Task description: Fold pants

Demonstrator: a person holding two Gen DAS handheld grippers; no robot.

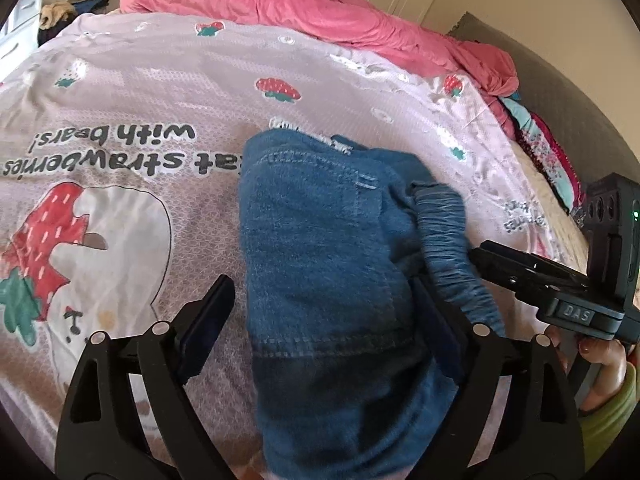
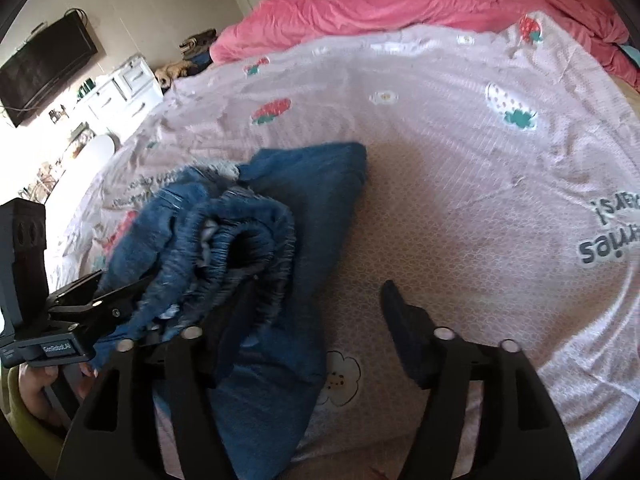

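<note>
Blue denim pants (image 1: 320, 248) with an elastic waistband lie bunched on the pink strawberry bedsheet (image 1: 160, 92). In the left wrist view my left gripper (image 1: 320, 312) is wide open, its jaws on either side of the pants. The right gripper's fingers (image 1: 520, 268) show at the right, by the gathered waistband (image 1: 448, 240). In the right wrist view my right gripper (image 2: 316, 312) is open, the waistband (image 2: 248, 232) draped over its left finger. The left gripper (image 2: 100, 300) shows at the left, against the denim (image 2: 280, 360).
A crumpled pink duvet (image 1: 320, 4) lies along the far side of the bed. Folded clothes (image 1: 552, 152) are stacked at the bed's right edge. A white dresser (image 2: 128, 88) and wall TV (image 2: 44, 68) stand beyond the bed's left side.
</note>
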